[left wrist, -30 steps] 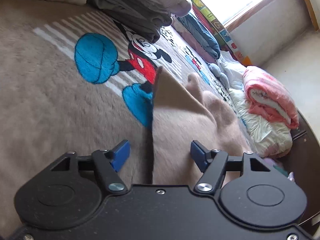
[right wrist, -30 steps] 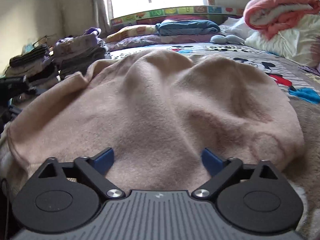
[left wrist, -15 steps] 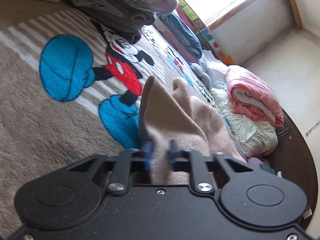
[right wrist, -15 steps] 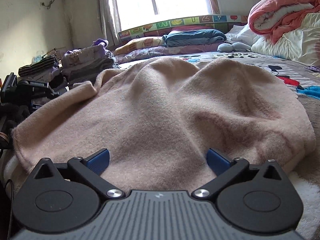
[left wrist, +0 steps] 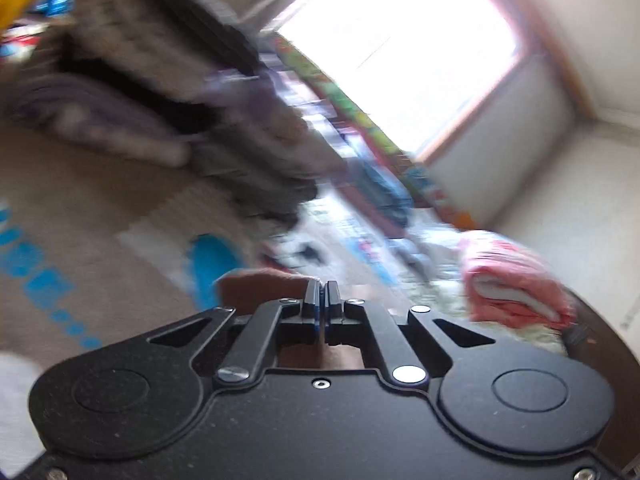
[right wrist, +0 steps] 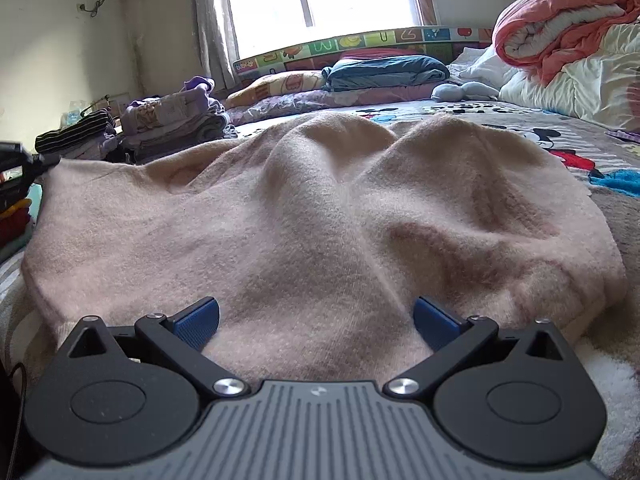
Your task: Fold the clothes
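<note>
Pink sweater (right wrist: 320,216) spread on bed, left gripper (left wrist: 323,300) clamped on its edge, right gripper (right wrist: 316,316) spread wide over it.

Clothes stacks (right wrist: 172,120) left, quilt (right wrist: 560,20) right

The left wrist view is smeared by motion: the clothes pile (left wrist: 168,92) at 11 o'clock is only grey-brown streaks, and the bed cover's print (left wrist: 212,264) cannot be read. The left gripper (left wrist: 322,300) body hides nearly all of the pink garment (left wrist: 264,286); only a small fold shows at its closed fingers (left wrist: 310,300). In the right wrist view, the right gripper (right wrist: 316,316) body covers the garment's (right wrist: 320,216) near edge at 6 o'clock. A dark object (right wrist: 14,168) at 9 o'clock is cut off by the edge.
</note>
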